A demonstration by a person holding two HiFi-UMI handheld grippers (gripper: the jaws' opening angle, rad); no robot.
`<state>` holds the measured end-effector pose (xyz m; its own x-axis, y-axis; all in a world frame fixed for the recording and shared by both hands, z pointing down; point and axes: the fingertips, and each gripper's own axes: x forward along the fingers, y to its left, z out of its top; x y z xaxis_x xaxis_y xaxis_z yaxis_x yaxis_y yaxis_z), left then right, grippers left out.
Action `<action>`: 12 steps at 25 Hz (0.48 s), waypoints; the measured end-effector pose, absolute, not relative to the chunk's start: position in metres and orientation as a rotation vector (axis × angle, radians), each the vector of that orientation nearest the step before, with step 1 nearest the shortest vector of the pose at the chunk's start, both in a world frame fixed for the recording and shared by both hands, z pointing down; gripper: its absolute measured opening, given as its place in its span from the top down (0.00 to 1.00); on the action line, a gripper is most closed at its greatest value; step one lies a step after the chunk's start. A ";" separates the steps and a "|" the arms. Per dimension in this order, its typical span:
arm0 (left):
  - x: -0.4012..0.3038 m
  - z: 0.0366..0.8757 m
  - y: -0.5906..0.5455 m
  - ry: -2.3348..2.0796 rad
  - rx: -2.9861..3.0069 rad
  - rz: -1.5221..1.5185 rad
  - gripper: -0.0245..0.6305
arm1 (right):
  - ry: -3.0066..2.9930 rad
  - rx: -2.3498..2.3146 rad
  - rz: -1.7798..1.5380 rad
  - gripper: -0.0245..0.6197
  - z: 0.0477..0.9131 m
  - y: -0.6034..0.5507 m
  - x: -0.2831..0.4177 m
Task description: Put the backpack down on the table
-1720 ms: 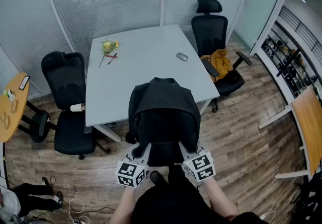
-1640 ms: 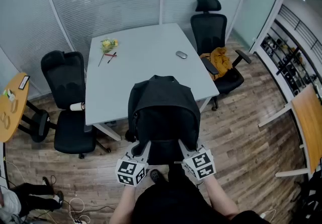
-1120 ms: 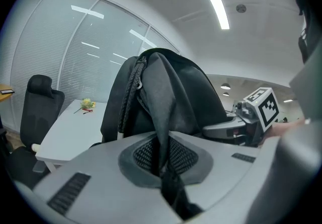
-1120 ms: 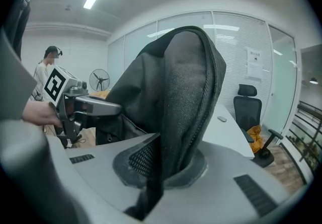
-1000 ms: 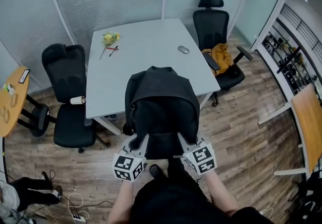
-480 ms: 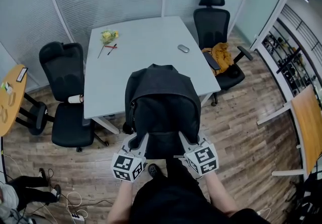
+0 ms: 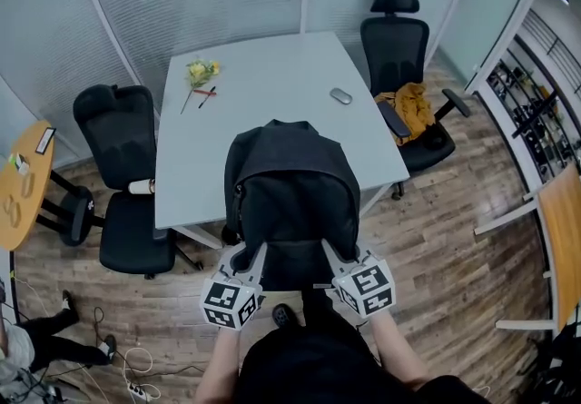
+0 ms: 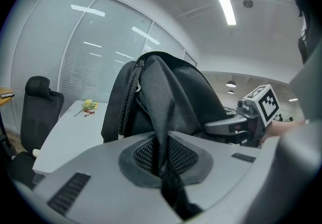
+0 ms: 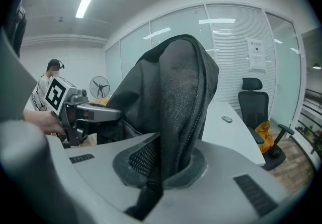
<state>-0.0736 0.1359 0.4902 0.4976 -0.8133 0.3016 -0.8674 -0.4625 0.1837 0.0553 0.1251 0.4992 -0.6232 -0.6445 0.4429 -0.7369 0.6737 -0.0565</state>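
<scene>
Grey-white surface [image 7: 272, 121], two black chairs [image 7: 123, 166] beside it | black backpack [image 7: 290, 189], upright, held up off the floor at the surface's near edge | left gripper [image 7: 252, 255], jaws clamped on the backpack's fabric | right gripper [image 7: 329, 253], jaws clamped on the backpack's other side | yellow flower [image 7: 201, 73], far left of surface | mouse [image 7: 340, 96], far right.

The backpack [image 7: 290, 189] is at the table's [image 7: 263, 116] 6 o'clock edge, with the left gripper [image 7: 253, 256] at its 7 o'clock and the right gripper [image 7: 329, 253] at 5. On the table, flowers [image 7: 201, 73] lie at 11 o'clock and a mouse [image 7: 340, 95] at 1.
</scene>
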 end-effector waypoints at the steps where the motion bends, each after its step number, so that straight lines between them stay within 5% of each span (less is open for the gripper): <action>1: -0.073 0.489 0.128 -1.419 2.432 0.250 0.93 | -2.505 1.078 0.332 0.94 0.499 0.116 0.056; 12: -0.052 0.474 0.046 -1.492 2.414 0.260 0.93 | -2.562 1.036 0.305 0.94 0.483 0.025 0.076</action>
